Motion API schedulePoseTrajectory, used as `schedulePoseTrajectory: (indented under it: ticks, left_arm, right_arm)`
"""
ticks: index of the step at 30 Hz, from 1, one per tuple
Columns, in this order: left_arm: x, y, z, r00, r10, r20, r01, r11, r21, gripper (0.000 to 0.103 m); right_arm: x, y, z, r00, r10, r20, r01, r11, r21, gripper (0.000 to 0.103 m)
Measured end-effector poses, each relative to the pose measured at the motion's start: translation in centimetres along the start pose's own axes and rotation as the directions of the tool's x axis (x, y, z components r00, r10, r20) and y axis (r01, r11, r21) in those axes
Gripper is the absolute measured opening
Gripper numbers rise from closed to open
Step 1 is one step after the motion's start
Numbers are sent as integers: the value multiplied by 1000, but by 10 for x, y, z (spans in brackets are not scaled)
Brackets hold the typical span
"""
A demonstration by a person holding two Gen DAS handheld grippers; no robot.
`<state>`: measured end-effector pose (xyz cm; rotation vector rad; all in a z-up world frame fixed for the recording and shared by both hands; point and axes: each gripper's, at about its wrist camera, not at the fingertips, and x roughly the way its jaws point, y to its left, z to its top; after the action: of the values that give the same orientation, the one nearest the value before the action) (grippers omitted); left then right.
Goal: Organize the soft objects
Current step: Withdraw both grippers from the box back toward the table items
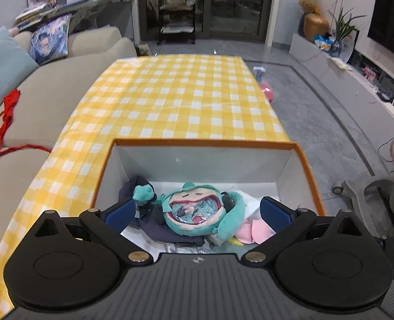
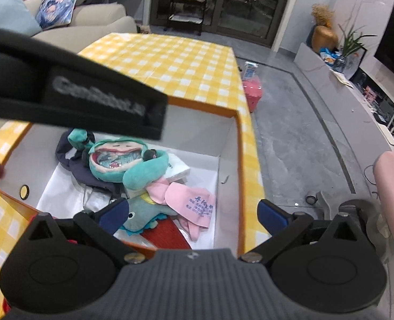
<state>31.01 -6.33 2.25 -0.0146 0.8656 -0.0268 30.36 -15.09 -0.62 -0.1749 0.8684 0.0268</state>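
Observation:
An orange-rimmed white box [image 1: 204,143] [image 2: 240,160] stands on the yellow checked table. Inside lie a teal plush pouch with a wide mouth [image 1: 197,210] [image 2: 122,160], a dark navy cloth [image 1: 159,230] [image 2: 71,162], a pink cloth with blue writing [image 2: 194,202] [image 1: 252,233], and a grey-blue plush with an eye [image 2: 141,216]. My left gripper [image 1: 197,213] hangs open above the teal pouch, its blue pads clear of it. My right gripper [image 2: 193,214] is open over the box's near right part, nothing pressed between its pads. The left tool's black body [image 2: 74,98] crosses the right wrist view.
A beige sofa [image 1: 63,85] with cushions and a red cloth [image 1: 7,117] runs along the table's left side. The table [image 1: 175,93] stretches beyond the box. On the grey floor at right stand a pink bin [image 2: 252,92], a chair base with castors [image 2: 319,200] and a low TV bench [image 1: 356,80].

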Motion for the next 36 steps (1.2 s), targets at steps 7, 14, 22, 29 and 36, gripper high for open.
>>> schedulePoseTrajectory:
  ticks: [7, 14, 22, 29, 36]
  left_arm:
    - [-53, 3, 2, 998, -44, 39, 44, 999, -8, 103]
    - [-98, 0, -22, 996, -71, 49, 68, 996, 60, 103]
    - [-144, 4, -68, 996, -83, 40, 77, 986, 145, 103]
    - [-160, 29, -107, 996, -89, -15, 90, 994, 65, 103]
    - [-154, 50, -149, 993, -65, -94, 65, 998, -8, 103]
  right_arm:
    - [-37, -14, -18, 998, -43, 40, 42, 999, 35, 100]
    - [-79, -21, -38, 998, 17, 68, -20, 999, 41, 100]
    - [-100, -25, -88, 982, 177, 58, -182, 979, 87, 100]
    - [-61, -19, -152, 970, 225, -88, -213, 969, 128, 90]
    - [-24, 7, -174, 969, 173, -178, -180, 983, -22, 86]
